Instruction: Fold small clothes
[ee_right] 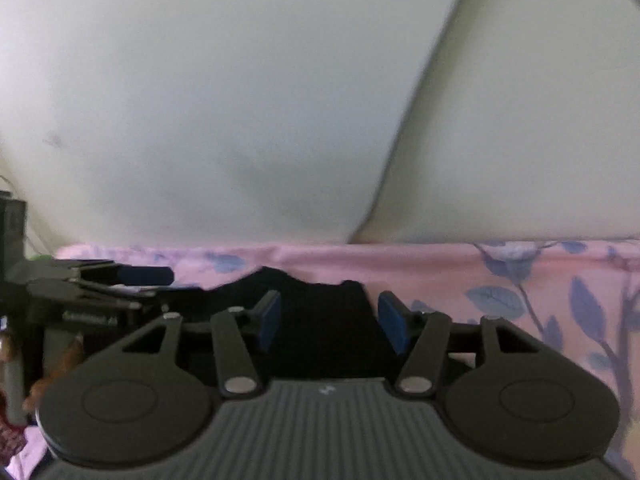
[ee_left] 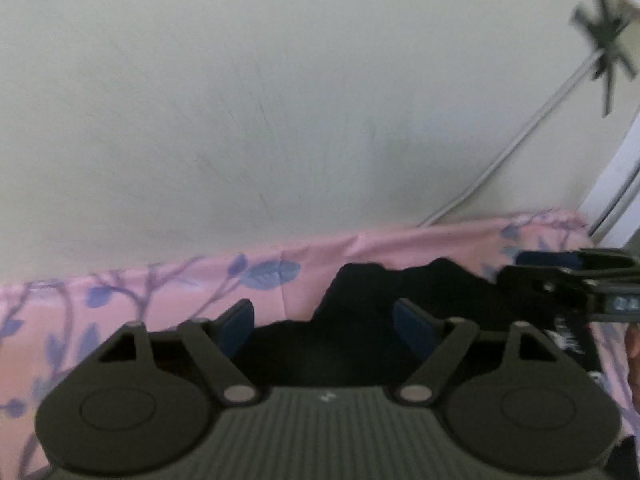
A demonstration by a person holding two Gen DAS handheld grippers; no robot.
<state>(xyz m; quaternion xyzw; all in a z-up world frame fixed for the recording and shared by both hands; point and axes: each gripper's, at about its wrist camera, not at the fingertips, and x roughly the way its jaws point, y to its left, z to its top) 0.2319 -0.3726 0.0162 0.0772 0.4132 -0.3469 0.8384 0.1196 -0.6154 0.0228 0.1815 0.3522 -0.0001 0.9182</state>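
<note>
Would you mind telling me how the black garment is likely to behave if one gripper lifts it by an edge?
The black garment would probably flop and drape, since its far edge lies crumpled and uneven. It looks thin, so likely light. It may drag across the pink floral sheet rather than slide cleanly.

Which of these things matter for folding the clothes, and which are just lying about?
For the job:
- black garment
- left claw, open
- right claw, open
- pink flowered sheet underneath

Just there:
- grey cable on the wall
- dark box at the sheet's edge
</note>
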